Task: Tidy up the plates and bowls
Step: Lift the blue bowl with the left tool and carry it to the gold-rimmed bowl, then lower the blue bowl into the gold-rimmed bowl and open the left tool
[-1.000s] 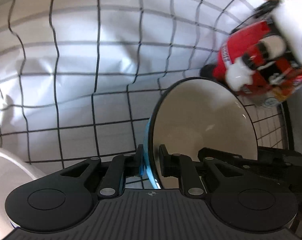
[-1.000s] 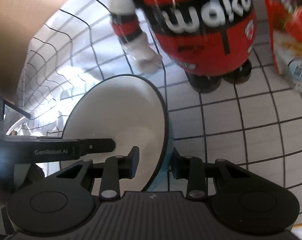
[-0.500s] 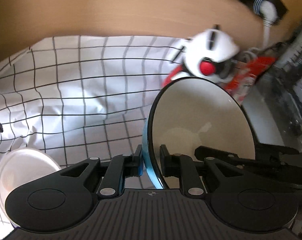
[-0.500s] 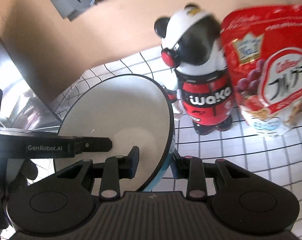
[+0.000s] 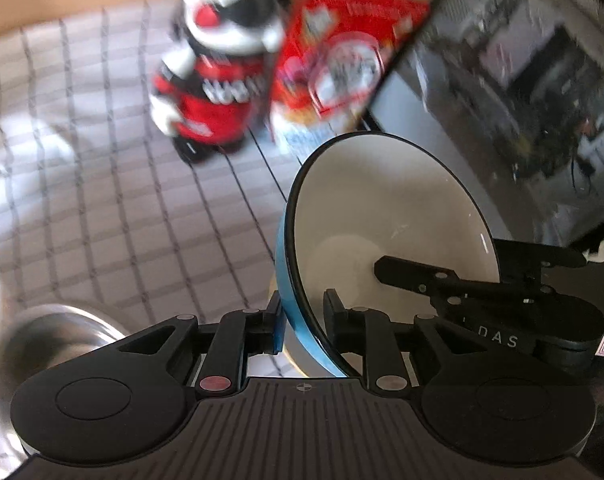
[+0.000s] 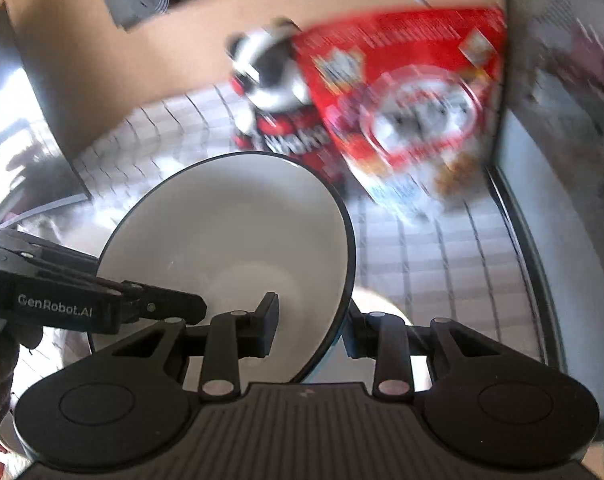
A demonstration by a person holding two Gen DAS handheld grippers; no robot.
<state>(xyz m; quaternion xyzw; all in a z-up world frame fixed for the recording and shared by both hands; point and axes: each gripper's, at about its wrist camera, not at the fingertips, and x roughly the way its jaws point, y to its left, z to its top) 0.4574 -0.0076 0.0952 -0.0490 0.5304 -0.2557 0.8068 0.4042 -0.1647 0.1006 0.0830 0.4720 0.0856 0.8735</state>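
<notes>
The bowl (image 5: 386,216), empty, sits tilted between both tools: the right tool (image 6: 312,326) grips its rim, the left tool (image 5: 302,320) is opening around it. Only the left view shows a steel bowl (image 5: 50,336) to that tool's left.

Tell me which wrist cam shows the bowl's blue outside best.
Left wrist: the bowl shows a long band of blue outer wall running down between the left gripper's opening jaws. Right wrist shows mostly the bowl's pale inside and dark rim, with only a blue sliver low on the rim by the right gripper.
</notes>
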